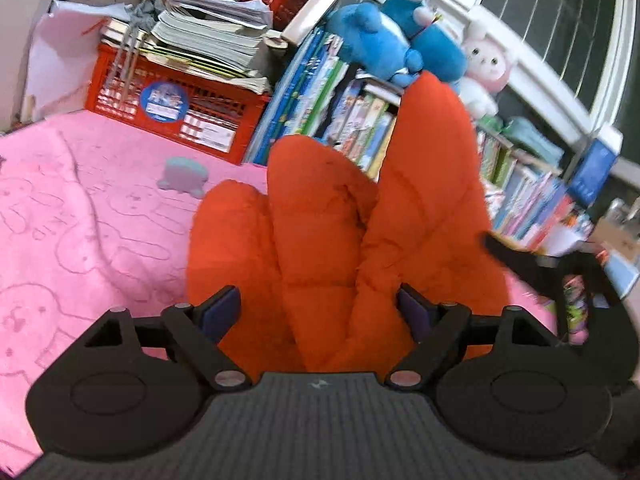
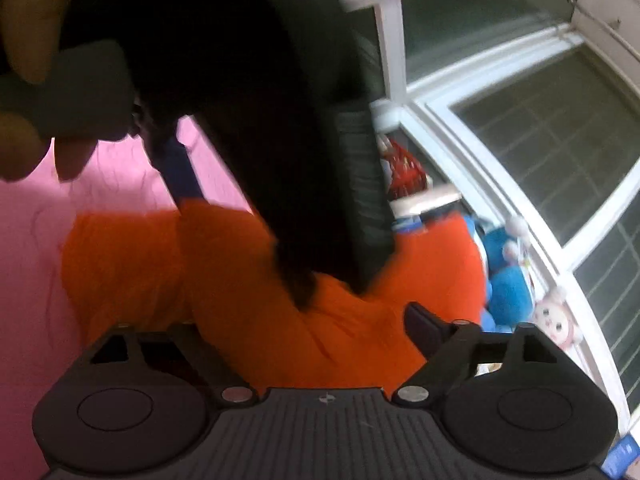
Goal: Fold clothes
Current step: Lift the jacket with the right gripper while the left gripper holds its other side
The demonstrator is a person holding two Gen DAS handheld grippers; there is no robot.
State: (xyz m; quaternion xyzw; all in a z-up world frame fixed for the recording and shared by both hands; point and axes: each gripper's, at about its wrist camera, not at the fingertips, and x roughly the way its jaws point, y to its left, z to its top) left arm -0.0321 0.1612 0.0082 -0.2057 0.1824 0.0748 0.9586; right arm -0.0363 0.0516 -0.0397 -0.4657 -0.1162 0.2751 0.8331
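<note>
An orange padded garment [image 1: 332, 216] lies bunched in thick folds on the pink blanket [image 1: 80, 216]. My left gripper [image 1: 318, 312] is open, its fingers wide apart with the orange folds rising between them. In the right wrist view the same garment [image 2: 248, 288] fills the gap of my right gripper [image 2: 304, 332], which is also open; fabric covers its left finger. One blue pad [image 2: 182, 172] of the left gripper touches the garment's far edge there. The right gripper [image 1: 532, 264] shows as a black blur at the garment's right side.
A red crate [image 1: 176, 108] under stacked papers, a row of books [image 1: 352, 120], blue plush toys [image 1: 396, 40] and a pink rabbit plush [image 1: 486, 64] line the far edge below a window [image 2: 540, 128]. A small teal toy [image 1: 182, 176] lies on the blanket. A hand [image 2: 24, 148] holds the left tool.
</note>
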